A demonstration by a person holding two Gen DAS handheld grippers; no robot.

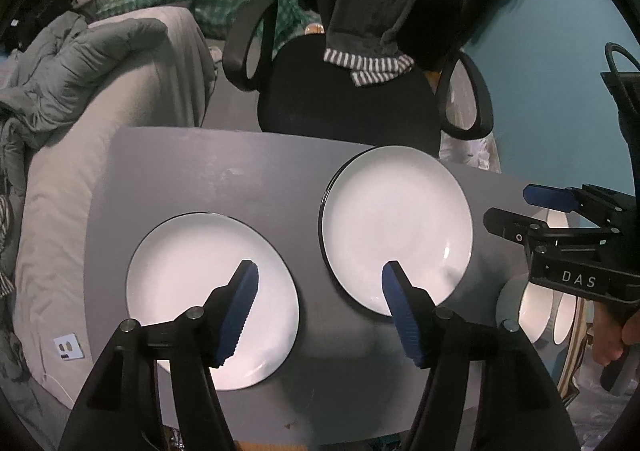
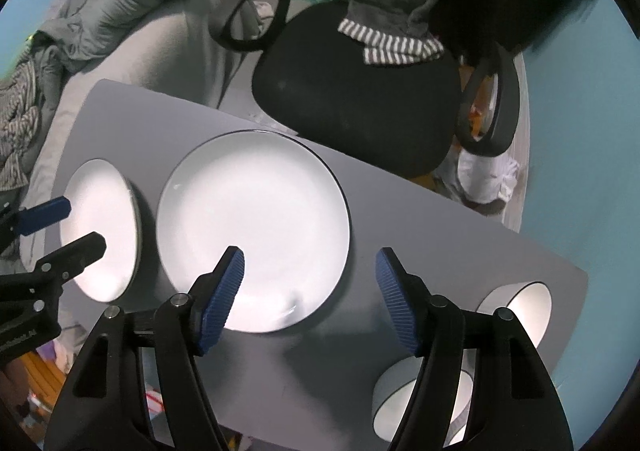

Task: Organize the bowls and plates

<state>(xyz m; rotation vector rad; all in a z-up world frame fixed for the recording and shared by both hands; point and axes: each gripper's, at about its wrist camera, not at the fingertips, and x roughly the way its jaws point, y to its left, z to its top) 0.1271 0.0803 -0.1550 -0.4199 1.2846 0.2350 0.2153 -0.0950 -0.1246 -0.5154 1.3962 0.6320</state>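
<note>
Cluttered bedroom surroundings frame the work: a grey quilt heaped on a bed to the left, a black office chair (image 1: 344,99) with clothes draped over its back behind, a teal wall to the right. In front sits the grey table (image 1: 200,171), and everything for the task rests on it.

Going left to right, the left plate (image 1: 200,291) lies flat near the left edge, with the left gripper (image 1: 320,307) hovering above the gap between it and its neighbour, fingers spread wide and holding nothing. Next comes the centre plate (image 2: 252,227), slightly larger-looking, also flat and well apart from the first. The right gripper (image 2: 310,299) hangs over this plate's near right rim, likewise spread and empty. Furthest right stand the bowls: a far bowl (image 2: 524,307) near the table's right edge and a near bowl (image 2: 396,399) closer to the camera, partly hidden behind the right gripper's finger.

That makes two plates and, as far as the obstructed corner allows, probably two bowls.

These look like glazed ceramic: stiff, fairly heavy, slick and liable to chip. A plate lying flat offers only its thin raised rim, so the pinch should go across that edge, deep enough not to slip. Each bowl is best taken over its upright wall, one finger inside and one outside.
</note>
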